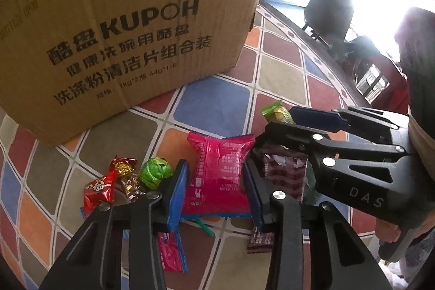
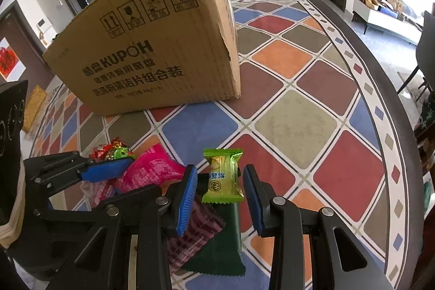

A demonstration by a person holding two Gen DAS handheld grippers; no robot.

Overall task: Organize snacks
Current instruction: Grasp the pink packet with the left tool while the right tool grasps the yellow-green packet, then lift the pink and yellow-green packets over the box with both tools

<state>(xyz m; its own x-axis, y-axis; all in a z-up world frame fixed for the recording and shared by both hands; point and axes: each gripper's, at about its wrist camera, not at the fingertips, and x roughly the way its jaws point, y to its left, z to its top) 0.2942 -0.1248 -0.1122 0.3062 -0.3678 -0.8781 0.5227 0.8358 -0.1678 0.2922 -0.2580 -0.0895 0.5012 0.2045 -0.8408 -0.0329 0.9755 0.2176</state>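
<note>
1. Blue-padded fingers of the left gripper (image 1: 216,182) stand nearest the left wrist lens, spread wide on either side of the pink snack packet (image 1: 217,178). The pads look to lie beside the packet's edges, but whether they press it cannot be told; the jaws read as open.
2. Just right of it, the right gripper (image 2: 220,197) is also open, its pads flanking the green snack packet (image 2: 223,175) without clearly touching it.
3. Under and near that green packet lie a dark green wrapper (image 2: 220,243) and a maroon striped packet (image 2: 194,233), partly hidden by the right gripper's left finger.
4. Left of the left gripper sits a small cluster: a red candy (image 1: 99,189), a gold-and-red foil candy (image 1: 123,166) and a round green foil candy (image 1: 155,172). A smaller pink sachet (image 1: 171,249) lies near, below the left finger.
5. Farther off stands the cardboard box (image 2: 152,53), printed "KUPOH", on the patterned rug (image 2: 296,124) of coloured diamonds; its inside cannot be seen from either view.
6. Progress, as a judgement: sorting looks to be at or near its start. Every visible snack lies loose on the rug in one heap near the grippers, none is lifted, and nothing shows inside the box. Both grippers appear posed for a first pick, pink on the left and green on the right, with the candies and darker wrappers left to handle.
</note>
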